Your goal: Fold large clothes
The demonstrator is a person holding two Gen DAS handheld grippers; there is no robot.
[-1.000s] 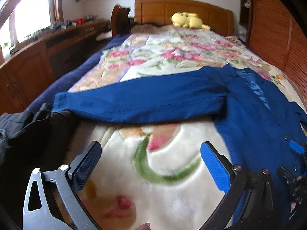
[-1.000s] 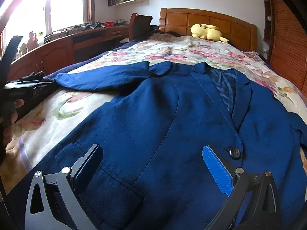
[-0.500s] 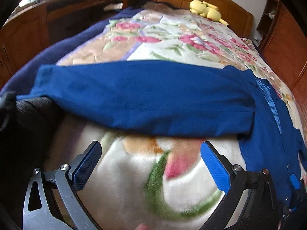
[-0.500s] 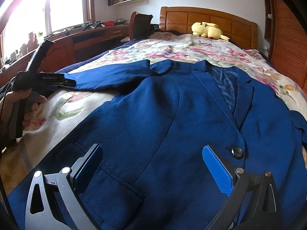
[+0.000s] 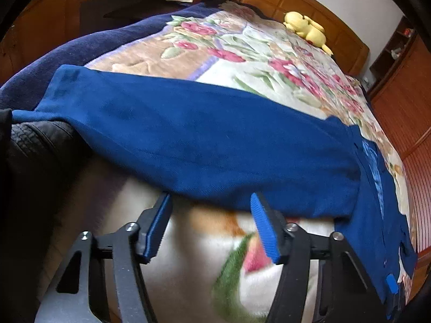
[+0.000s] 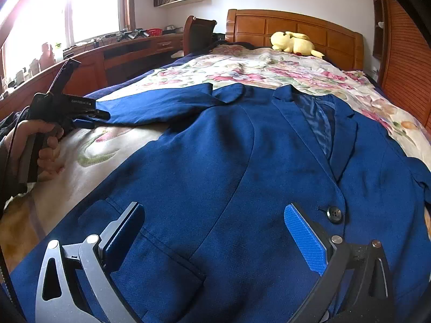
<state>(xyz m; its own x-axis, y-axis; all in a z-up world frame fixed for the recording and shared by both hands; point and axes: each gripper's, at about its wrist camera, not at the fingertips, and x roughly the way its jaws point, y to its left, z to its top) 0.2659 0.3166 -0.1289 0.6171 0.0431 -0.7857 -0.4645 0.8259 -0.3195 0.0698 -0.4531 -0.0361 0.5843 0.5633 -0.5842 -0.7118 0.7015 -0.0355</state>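
Blue jacket (image 6: pixel 242 175) lies front-up on the bed (image 6: pixel 296 70), its sleeve (image 5: pixel 188 140) stretched crosswise — long axis square to the left tool (image 5: pixel 210 202). Left tool: fingers apart, tips at the sleeve's near edge, nothing gripped. Right tool (image 6: pixel 212 226): fingers apart above the hem — left is nearer the sleeve.

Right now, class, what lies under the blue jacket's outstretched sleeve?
The sleeve rests on the floral blanket; its cuff overlaps a dark garment. Whatever lies directly beneath is covered.
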